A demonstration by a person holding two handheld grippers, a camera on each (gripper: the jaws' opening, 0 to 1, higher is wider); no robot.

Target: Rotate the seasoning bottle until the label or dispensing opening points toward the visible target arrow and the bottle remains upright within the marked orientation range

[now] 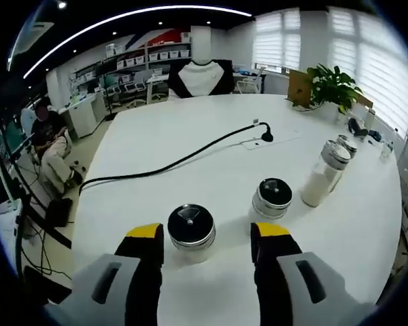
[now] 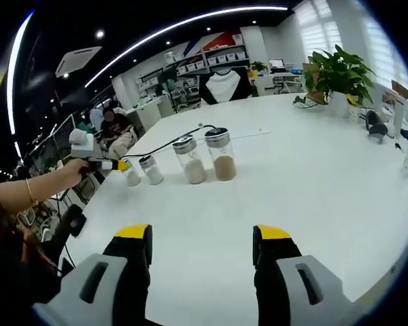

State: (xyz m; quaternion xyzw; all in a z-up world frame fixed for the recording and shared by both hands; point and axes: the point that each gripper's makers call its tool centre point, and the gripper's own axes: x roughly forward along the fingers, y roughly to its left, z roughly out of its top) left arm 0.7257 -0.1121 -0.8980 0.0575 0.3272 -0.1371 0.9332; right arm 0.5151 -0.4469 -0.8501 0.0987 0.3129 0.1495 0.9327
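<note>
In the left gripper view, the left hand-held gripper (image 1: pixel 207 241) has its two yellow-tipped black jaws spread apart, and the short clear seasoning bottle with a black-and-silver cap (image 1: pixel 191 232) stands upright on the white worktop (image 1: pixel 190 136) right between them, a little nearer the jaw on the view's left. Neither jaw looks to be touching it yet. Its long axis is vertical, so the jaws bracket its sides and a turn of the wrist would spin it about that axis. A second short jar with a black cap (image 1: pixel 271 197) stands just beyond and to the right, and two taller clear jars holding pale powder (image 1: pixel 324 173) stand further right. A black cable (image 1: pixel 170 163) runs across the worktop beyond them. No target arrow or marked range can be made out on the worktop.

In the right gripper view, the right hand-held gripper (image 2: pixel 201 248) is also open and holds nothing, with bare worktop between its jaws. The row of four jars lies well ahead of it, and the left hand-held gripper sits at the row's left end, held by the person's hand (image 2: pixel 73 171).

The left side is plainly nearer; I judge the next move to be closing on the bottle.
</note>
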